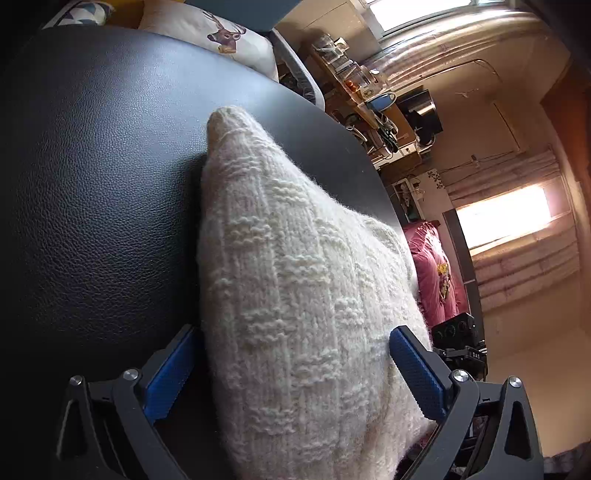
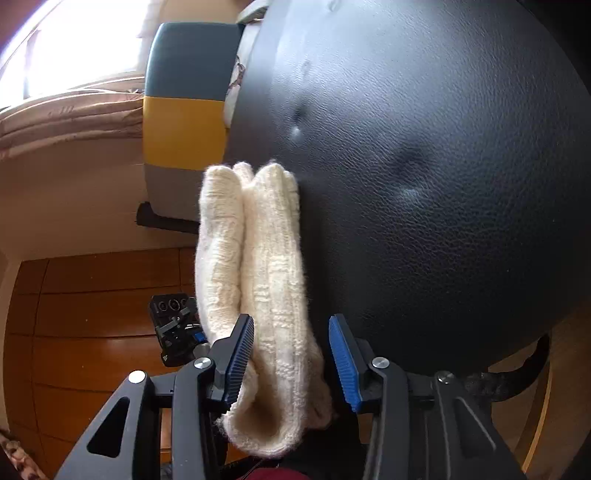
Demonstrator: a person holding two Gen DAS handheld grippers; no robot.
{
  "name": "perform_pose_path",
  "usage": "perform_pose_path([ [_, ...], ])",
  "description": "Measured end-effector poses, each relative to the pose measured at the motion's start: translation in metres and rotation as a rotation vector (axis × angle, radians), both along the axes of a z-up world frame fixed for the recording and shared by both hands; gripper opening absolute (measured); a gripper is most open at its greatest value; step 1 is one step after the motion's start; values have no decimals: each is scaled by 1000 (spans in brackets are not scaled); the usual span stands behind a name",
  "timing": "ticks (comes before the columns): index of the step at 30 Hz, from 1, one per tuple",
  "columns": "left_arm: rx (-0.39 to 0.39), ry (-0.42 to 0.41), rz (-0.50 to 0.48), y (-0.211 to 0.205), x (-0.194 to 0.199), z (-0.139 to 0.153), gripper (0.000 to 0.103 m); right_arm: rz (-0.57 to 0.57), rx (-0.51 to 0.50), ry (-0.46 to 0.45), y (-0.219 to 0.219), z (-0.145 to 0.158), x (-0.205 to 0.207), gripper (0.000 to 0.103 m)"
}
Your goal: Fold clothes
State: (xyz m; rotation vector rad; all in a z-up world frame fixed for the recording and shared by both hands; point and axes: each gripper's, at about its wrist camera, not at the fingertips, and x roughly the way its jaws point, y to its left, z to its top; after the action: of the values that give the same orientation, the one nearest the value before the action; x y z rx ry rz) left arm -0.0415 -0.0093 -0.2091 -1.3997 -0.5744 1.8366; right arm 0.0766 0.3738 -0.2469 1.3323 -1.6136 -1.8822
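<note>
A cream knitted garment [image 1: 295, 280] lies folded in a thick bundle on a black leather seat [image 1: 99, 192]. My left gripper [image 1: 293, 373] stands open and wide around the near end of it, with the blue pads [image 1: 417, 373] at either side of the knit. In the right wrist view the same garment [image 2: 266, 258] shows as doubled layers with a rounded fold at the near end. My right gripper [image 2: 291, 360] is open around that fold. Its left pad [image 2: 240, 362] rests against the wool, and a narrow gap separates the right pad from it.
The black leather seat [image 2: 443, 184] has dimpled tufts. A deer-print cushion [image 1: 221, 33] lies beyond it, with a pink cloth [image 1: 432, 277] to the side. A blue, yellow and grey padded block [image 2: 184, 110] stands behind. A black device [image 2: 173, 325] sits on the wooden floor [image 2: 92, 314].
</note>
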Motion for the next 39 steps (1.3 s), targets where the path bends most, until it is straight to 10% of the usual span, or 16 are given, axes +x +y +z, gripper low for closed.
perform_pose_path([
  [4, -31, 18, -29, 8, 3, 3, 102, 14, -56, -14, -17, -11, -12, 50],
  [11, -34, 14, -36, 9, 3, 2, 103, -52, -244, 48, -18, -12, -21, 91],
  [16, -56, 27, -45, 13, 5, 4, 103, 44, -54, 57, -31, 4, -31, 91],
  [37, -146, 83, -60, 26, 1, 1, 103, 217, 79, 63, -96, 25, -82, 91],
  [39, -163, 88, -64, 28, 2, 1, 103, 209, 91, 37, -95, 23, -79, 62],
])
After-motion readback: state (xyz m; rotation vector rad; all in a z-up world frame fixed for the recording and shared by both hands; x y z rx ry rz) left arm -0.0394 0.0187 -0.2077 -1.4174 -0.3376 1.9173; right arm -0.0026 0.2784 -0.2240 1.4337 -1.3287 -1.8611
